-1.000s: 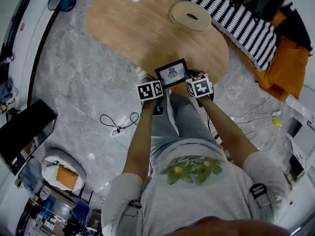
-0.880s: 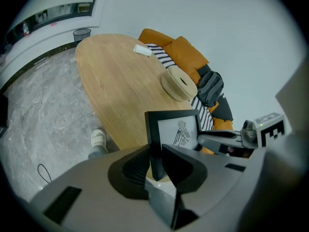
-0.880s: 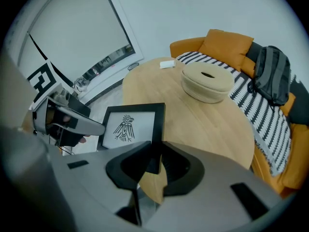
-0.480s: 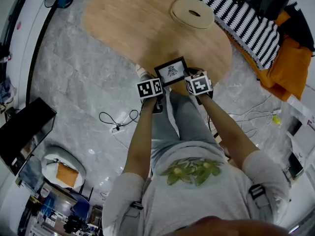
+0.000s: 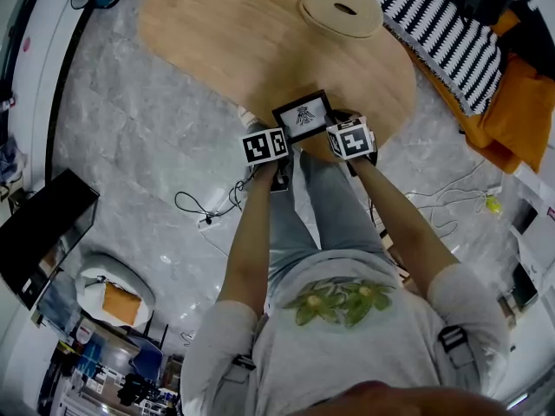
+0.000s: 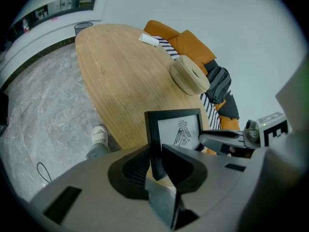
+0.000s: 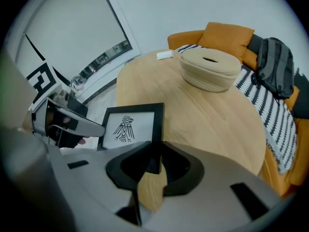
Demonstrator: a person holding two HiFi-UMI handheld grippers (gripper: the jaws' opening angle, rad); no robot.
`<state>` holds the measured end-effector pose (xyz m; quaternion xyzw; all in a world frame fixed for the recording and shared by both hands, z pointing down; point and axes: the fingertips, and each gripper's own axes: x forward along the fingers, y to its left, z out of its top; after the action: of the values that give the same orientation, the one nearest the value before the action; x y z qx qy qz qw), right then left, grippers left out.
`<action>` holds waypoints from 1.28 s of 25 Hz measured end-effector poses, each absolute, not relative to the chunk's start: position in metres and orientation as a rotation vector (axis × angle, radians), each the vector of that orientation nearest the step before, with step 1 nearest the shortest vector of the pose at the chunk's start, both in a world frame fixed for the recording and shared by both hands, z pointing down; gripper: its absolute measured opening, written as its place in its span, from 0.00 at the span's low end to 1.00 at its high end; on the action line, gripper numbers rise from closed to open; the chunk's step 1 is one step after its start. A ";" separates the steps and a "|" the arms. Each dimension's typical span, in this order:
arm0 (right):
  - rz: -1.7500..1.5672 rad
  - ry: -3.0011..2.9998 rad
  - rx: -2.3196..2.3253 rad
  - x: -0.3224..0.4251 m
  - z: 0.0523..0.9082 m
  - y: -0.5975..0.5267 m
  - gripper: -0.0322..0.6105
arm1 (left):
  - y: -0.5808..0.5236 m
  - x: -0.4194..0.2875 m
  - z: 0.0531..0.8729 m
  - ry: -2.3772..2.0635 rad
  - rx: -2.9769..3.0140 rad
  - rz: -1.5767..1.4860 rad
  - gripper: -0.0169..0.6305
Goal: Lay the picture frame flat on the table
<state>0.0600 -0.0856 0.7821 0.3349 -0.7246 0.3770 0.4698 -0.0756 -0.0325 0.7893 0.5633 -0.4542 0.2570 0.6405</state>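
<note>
While both forearms reached forward side by side at the head view's centre, the left gripper [image 6: 155,159] clamped the left edge and the right gripper [image 7: 153,162] the right edge of one black picture frame [image 5: 303,115]. Its long axis ran between them and its bird print faced the person, at the near edge of the oval wooden table [image 5: 217,42].

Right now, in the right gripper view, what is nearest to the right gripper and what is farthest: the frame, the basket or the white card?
1. The frame: gripped at its right edge by the right gripper.
2. The basket: farther ahead, midway along the table.
3. The white card: at the far edge, past the basket, to its left.
</note>
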 end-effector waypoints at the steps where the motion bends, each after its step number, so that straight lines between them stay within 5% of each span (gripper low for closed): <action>1: 0.922 -1.776 0.818 0.060 0.785 -0.085 0.17 | -0.031 -0.075 0.793 -1.036 1.284 0.588 0.16; 32: 0.919 -1.750 0.814 0.060 0.858 -0.072 0.17 | -0.019 -0.076 0.866 -1.043 1.249 0.645 0.16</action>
<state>0.0600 -0.0717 0.8582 0.3337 -0.7176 0.3770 0.4813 -0.0758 -0.0188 0.8660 0.5476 -0.4575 0.2828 0.6410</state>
